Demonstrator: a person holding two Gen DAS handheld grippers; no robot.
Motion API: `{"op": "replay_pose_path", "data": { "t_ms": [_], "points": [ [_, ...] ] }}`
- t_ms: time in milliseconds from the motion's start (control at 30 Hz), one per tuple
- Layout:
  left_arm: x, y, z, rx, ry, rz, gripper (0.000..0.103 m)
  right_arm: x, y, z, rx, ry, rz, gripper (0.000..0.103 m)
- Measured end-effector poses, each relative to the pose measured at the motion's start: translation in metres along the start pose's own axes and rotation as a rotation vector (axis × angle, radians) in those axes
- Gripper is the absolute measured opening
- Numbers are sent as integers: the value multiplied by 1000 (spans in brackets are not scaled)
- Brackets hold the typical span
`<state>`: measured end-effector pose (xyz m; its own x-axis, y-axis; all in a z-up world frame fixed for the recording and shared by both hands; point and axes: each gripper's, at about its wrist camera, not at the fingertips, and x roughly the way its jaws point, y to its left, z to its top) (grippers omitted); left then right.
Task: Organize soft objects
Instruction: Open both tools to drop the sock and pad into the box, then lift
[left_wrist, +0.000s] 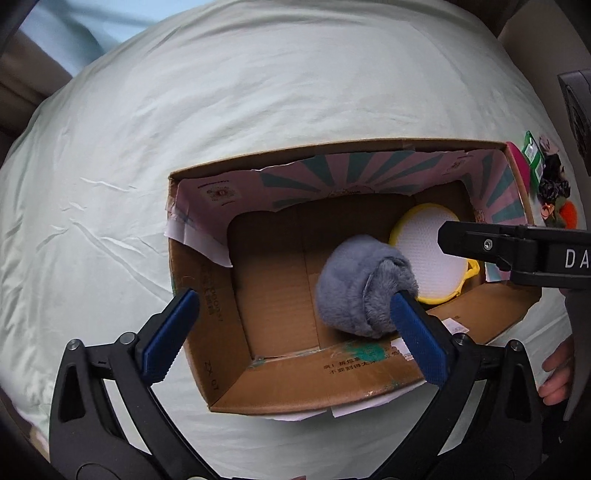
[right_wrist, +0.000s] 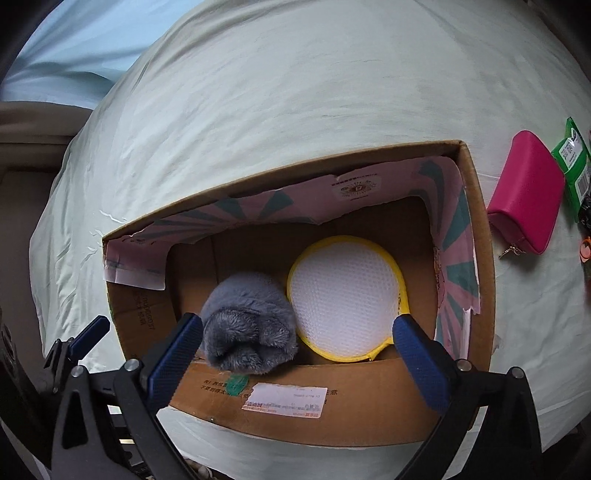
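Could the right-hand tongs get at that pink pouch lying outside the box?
Probably yes. The right tongs are open and hold nothing, and the pink pouch lies uncovered on the sheet, beyond the cardboard box. They'd only need to clear that box wall.

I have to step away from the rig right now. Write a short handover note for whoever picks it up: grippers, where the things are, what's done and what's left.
Left gripper: open, empty, over the near edge of the cardboard box.
Right gripper: open, empty, over the box's near wall.
In the box: grey plush roll on the floor, with the round yellow-rimmed white pad beside it.
On the bedsheet, outside the box to its right: pink pouch, green packet, and a small heap of dark and orange items, too small to identify.
Done: two items boxed.
Left: probably the pink pouch next, then the others.
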<state>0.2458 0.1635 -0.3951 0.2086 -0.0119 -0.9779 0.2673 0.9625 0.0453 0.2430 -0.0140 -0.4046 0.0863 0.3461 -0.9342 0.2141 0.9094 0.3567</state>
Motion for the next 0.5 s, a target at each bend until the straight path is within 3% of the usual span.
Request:
{"op": "replay_pose_path", "data": {
  "t_ms": [500],
  "points": [
    [-77, 14, -24, -89, -118, -19, 102, -68, 26, -33, -79, -122, -27, 102]
  ]
}}
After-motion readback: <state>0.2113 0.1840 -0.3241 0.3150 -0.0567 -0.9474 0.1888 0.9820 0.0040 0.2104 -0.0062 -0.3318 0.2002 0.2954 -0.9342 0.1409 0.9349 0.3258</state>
